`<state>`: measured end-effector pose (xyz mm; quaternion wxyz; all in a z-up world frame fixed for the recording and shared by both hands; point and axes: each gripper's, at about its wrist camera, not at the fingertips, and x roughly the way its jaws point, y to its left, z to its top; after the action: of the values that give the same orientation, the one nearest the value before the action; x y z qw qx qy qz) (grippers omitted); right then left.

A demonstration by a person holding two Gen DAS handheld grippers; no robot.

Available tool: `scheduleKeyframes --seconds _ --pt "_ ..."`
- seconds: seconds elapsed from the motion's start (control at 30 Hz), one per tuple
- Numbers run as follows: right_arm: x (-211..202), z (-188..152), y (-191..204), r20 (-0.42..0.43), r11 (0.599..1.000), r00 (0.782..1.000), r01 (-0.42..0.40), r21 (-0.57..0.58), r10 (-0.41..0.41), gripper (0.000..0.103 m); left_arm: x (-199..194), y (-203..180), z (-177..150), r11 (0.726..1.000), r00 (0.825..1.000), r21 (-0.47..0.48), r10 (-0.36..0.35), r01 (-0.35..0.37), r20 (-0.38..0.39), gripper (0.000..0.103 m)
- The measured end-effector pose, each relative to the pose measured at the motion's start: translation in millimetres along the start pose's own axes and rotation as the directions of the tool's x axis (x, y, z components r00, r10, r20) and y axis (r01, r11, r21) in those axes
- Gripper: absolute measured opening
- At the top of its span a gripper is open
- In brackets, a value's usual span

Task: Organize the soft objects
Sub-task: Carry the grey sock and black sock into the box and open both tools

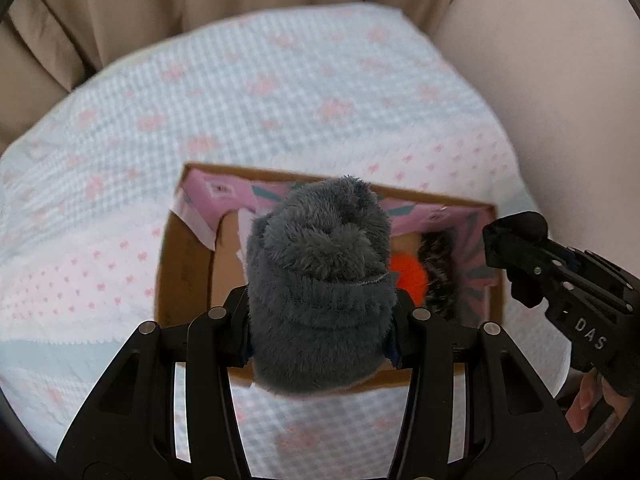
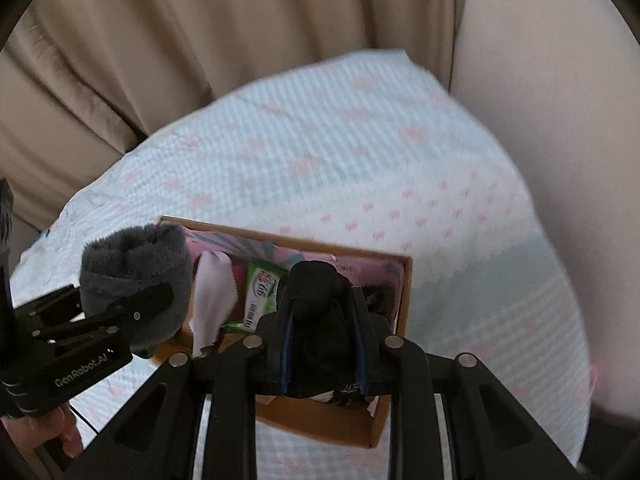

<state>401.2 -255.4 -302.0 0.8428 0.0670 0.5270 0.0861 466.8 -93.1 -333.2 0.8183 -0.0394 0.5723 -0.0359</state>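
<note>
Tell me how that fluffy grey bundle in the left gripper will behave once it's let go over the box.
The grey bundle looks plush and bulges around the fingers, so it probably springs back. Likely light; it should drop softly into the cardboard box without rolling.

Both grippers, left gripper (image 1: 320, 312) and right gripper (image 2: 322, 320), angle downward, jaws seemingly clamped.

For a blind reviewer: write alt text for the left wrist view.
The left tongs grip a fluffy grey sock above an open cardboard box on a pink-dotted bedspread. At right, the right tongs hold a black cloth.
</note>
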Motion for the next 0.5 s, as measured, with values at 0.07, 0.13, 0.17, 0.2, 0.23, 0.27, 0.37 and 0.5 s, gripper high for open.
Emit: scheduleKeyframes --seconds 0.07,0.13,0.17,0.2,0.23,0.27,0.37,0.5 --pt "16.4 -0.1 -5.5 -0.031 1.0 0.999 -0.012 0.025 0.013 0.022 19.4 3.1 1.4 1.0 0.999 -0.015 0.01 -0.011 -0.046 0.045" --pt "29.7 0.3 -10.9 -0.056 0.999 0.998 -0.022 0.044 0.025 0.022 32.3 6.4 1.7 1.0 0.997 -0.024 0.013 -0.015 -0.077 0.045" --pt "36.4 -0.2 -12.5 -0.07 0.998 0.997 -0.03 0.054 0.033 0.022 40.0 7.2 2.8 1.0 0.996 -0.022 0.017 -0.02 -0.093 0.045" --pt "41.9 -0.3 -14.5 -0.08 0.997 0.996 -0.034 0.062 0.039 0.023 44.3 6.9 3.3 1.0 0.995 -0.017 0.023 -0.024 -0.101 0.045" --pt "47.2 0.8 -15.3 -0.085 0.997 0.996 -0.035 0.07 0.041 0.023 50.3 6.1 4.5 0.999 0.993 -0.005 0.035 -0.036 -0.112 0.045" --pt "51.0 1.4 -17.1 -0.092 0.996 0.995 -0.038 0.08 0.045 0.023 52.8 4.8 4.9 0.999 0.992 0.001 0.04 -0.04 -0.116 0.045" --pt "62.4 5.7 -20.0 -0.123 0.993 0.99 -0.049 0.109 0.063 0.023 57.6 3.0 7.0 0.999 0.99 0.01 0.05 -0.049 -0.129 0.05" --pt "75.8 15.5 -22.8 -0.184 0.986 0.978 -0.069 0.152 0.096 0.053 56.3 4.4 8.9 0.998 0.99 0.014 0.07 -0.068 -0.126 0.102"
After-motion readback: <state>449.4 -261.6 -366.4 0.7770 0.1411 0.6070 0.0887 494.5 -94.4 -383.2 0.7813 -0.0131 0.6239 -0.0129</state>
